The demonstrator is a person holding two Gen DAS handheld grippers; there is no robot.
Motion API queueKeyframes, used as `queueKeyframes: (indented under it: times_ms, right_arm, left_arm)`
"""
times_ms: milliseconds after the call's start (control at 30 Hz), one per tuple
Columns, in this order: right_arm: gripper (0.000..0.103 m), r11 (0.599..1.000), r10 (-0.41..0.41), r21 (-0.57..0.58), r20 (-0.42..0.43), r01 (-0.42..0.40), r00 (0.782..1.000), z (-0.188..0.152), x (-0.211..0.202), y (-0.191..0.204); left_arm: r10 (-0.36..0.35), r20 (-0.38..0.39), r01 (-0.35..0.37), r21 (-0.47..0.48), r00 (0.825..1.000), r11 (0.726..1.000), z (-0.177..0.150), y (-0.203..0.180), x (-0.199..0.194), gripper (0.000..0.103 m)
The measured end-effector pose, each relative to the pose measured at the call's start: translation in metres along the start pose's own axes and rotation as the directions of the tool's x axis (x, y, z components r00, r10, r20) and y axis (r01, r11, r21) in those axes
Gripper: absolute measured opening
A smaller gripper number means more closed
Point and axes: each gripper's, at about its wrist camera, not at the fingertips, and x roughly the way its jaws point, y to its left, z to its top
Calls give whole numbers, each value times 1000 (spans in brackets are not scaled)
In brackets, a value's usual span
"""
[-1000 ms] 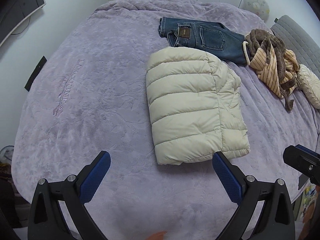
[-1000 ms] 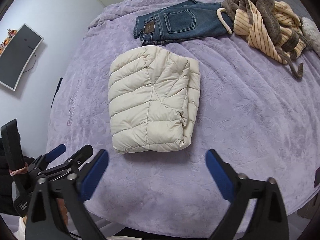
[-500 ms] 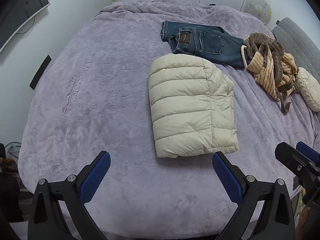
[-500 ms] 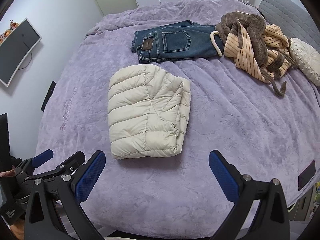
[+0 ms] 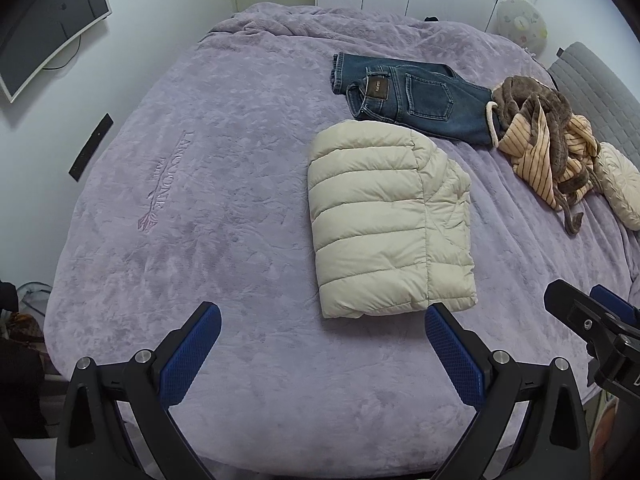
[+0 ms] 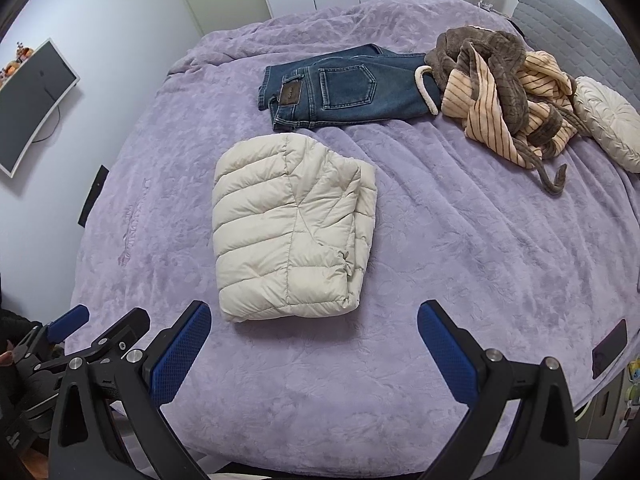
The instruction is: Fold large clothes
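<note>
A bed covered with a lilac plush blanket fills both views; an embroidered logo sits at centre left of the left wrist view. On it, slightly right of centre in that view and left of centre in the right wrist view, lies the cream puffer jacket, folded into a compact rectangle with its quilted panels up. Above it in both frames, just beyond its far edge, a pair of blue jeans lies folded flat, back pocket and leather patch showing. To the right of the jeans, touching their end, a brown and peach striped robe lies in a crumpled heap, and a round cream cushion rests at the right edge next to it. A curved monitor hangs on the wall in the upper left.

At the bottom of each frame, the left gripper and the right gripper hover over the near edge of the bed, each with its blue-padded fingers spread wide apart and grasping nothing. Neither touches the jacket.
</note>
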Motion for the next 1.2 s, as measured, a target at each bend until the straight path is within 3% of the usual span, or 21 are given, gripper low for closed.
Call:
queueKeyframes:
  times_ms: [1200]
  right_arm:
    - [103, 999, -16, 38, -14, 16, 1000, -6, 2, 2]
  left_arm:
    - [5, -2, -5, 24, 1000, 1000, 6, 5, 3, 102]
